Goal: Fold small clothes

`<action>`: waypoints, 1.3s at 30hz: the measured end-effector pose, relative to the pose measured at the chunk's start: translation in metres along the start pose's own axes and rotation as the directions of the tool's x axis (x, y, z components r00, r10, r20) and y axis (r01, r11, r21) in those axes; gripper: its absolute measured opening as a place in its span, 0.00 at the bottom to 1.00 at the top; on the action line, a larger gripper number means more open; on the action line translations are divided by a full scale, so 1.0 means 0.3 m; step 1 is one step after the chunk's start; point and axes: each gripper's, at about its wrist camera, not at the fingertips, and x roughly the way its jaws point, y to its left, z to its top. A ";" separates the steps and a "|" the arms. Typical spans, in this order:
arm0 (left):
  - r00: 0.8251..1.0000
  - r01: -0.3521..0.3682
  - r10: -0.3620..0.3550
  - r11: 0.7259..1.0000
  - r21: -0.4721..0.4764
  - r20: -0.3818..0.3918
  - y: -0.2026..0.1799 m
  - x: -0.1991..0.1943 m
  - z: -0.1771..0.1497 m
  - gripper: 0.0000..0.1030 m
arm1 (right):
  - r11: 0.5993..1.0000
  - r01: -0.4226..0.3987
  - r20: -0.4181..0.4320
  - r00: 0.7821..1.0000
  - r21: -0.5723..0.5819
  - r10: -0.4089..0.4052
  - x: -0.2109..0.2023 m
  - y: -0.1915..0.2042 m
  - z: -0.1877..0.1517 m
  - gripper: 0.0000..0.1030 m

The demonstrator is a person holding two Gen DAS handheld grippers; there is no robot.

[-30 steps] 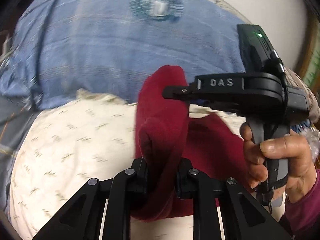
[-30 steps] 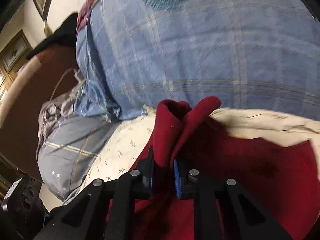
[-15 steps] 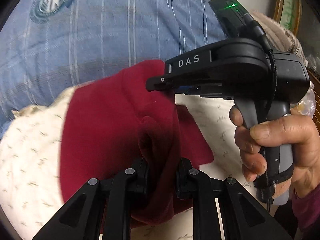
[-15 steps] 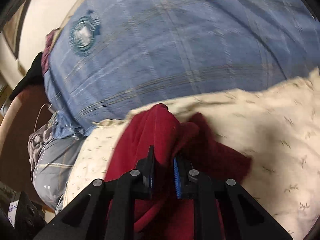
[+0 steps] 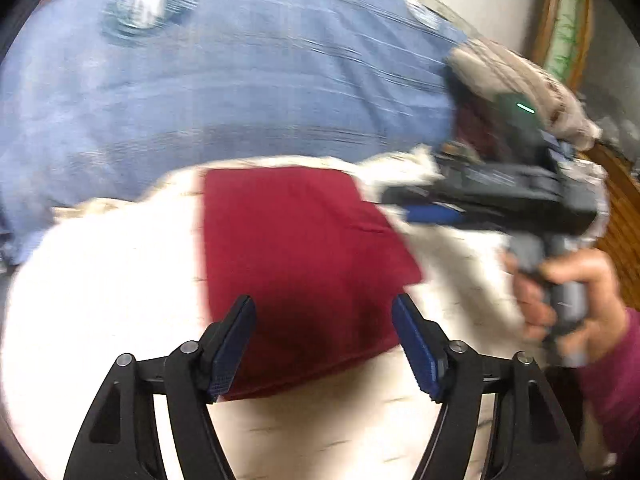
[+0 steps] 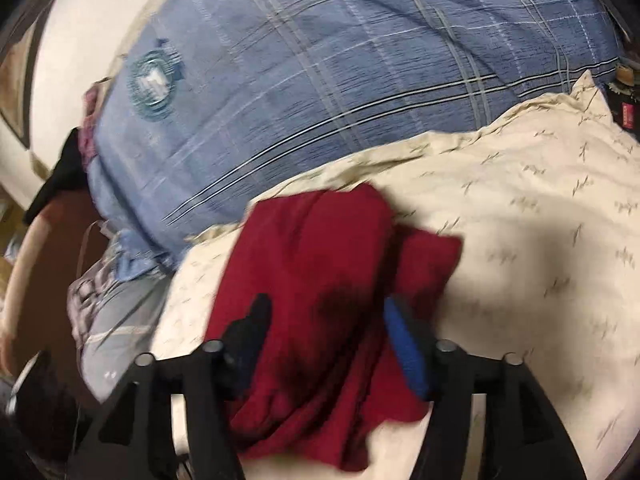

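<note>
The red garment (image 5: 296, 264) lies folded on a cream patterned bedcover (image 6: 520, 248), just in front of a blue plaid pillow (image 6: 320, 80). Both the left hand-held gripper (image 5: 324, 344) and the right hand-held gripper (image 6: 328, 344) hover over it with fingers spread apart, holding nothing. A framed picture (image 5: 564, 20) hangs on the pale wall behind.

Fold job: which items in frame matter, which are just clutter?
In play:
red cloth
left gripper, open
right gripper, open
cream sheet, the work surface

Clutter:
blue plaid pillow
grey plaid fabric
picture frame
</note>
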 end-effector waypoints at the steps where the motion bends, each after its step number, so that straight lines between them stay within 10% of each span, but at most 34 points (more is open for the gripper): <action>1: 0.999 -0.033 0.033 0.999 -0.008 0.003 0.022 -0.007 -0.008 0.69 | 1.000 -0.004 -0.012 1.000 -0.001 0.004 0.011 0.009 -0.015 0.62; 4: 0.996 -0.090 0.088 0.993 -0.070 -0.035 0.041 -0.013 -0.059 0.69 | 1.000 -0.025 -0.077 0.997 0.007 0.025 0.083 0.028 -0.055 0.60; 7: 0.992 -0.109 0.103 0.990 -0.091 -0.077 0.042 0.012 -0.082 0.68 | 0.993 0.106 -0.051 0.993 -0.054 -0.109 0.108 0.036 -0.080 0.18; 8: 0.991 -0.114 0.106 0.990 -0.088 -0.086 0.033 0.013 -0.091 0.68 | 0.991 0.110 -0.025 0.993 -0.074 -0.112 0.088 0.040 -0.089 0.18; 15: 0.988 -0.118 0.105 0.987 -0.106 -0.116 0.047 0.151 -0.059 0.69 | 0.932 0.304 0.043 0.953 -0.199 -0.301 0.104 0.039 -0.153 0.17; 28: 0.985 -0.160 0.153 0.982 -0.098 -0.078 0.071 0.164 -0.012 0.69 | 0.949 0.291 0.117 0.953 -0.117 -0.278 -0.023 0.103 -0.153 0.51; 39: 0.983 -0.168 0.158 0.979 -0.113 -0.088 0.105 0.245 0.041 0.70 | 0.941 0.330 0.106 0.941 -0.080 -0.321 0.092 0.048 -0.074 0.44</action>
